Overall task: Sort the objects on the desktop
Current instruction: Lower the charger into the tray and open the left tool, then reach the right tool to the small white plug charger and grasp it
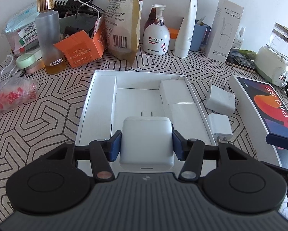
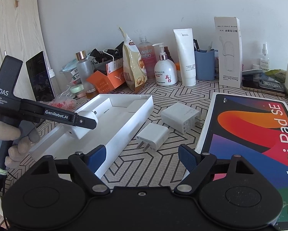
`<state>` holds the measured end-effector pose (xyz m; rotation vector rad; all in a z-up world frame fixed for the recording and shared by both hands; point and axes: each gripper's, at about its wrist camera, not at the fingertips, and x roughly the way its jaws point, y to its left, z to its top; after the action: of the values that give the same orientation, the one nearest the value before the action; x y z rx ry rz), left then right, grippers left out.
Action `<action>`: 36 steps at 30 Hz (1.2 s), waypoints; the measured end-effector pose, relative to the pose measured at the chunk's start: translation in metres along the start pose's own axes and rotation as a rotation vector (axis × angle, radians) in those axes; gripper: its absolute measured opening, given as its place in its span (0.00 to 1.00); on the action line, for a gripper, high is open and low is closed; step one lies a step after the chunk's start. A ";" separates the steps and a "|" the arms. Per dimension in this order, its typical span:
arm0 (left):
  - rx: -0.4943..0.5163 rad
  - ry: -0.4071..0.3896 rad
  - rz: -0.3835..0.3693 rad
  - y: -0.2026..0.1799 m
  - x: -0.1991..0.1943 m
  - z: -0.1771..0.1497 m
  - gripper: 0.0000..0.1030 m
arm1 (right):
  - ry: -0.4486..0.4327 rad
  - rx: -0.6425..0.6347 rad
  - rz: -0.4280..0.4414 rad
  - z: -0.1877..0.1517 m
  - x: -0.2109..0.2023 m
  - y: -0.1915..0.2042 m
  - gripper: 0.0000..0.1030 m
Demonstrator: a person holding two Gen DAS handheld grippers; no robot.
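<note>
The left gripper (image 1: 146, 143) pinches the white charger (image 1: 146, 140) by its sides, prongs forward, above the open white box (image 1: 97, 88) directly ahead, probably for insertion. The right gripper (image 2: 142, 156) is spread, empty; two chargers lie ahead of it.

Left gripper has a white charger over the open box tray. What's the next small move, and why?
Probably lower the left gripper and set the white charger into the middle compartment of the white box tray. The charger is clamped between the blue pads, prongs forward, above that open compartment. The right gripper is open and holds nothing, near two more chargers beside the tray.
</note>
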<state>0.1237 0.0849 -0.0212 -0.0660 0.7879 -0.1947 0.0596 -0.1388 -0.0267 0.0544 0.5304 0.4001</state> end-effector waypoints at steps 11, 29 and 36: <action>-0.027 0.038 -0.005 0.003 0.014 0.002 0.53 | 0.019 -0.005 -0.001 0.001 0.007 -0.002 0.84; -0.039 -0.139 -0.035 0.010 -0.076 -0.052 0.85 | 0.066 -0.113 -0.069 -0.002 0.011 0.014 0.81; -0.047 -0.183 -0.038 0.032 -0.091 -0.066 0.88 | 0.121 -0.120 -0.067 0.010 0.028 0.028 0.54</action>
<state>0.0194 0.1348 -0.0083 -0.1419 0.6091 -0.2033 0.0769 -0.1018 -0.0269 -0.1040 0.6250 0.3710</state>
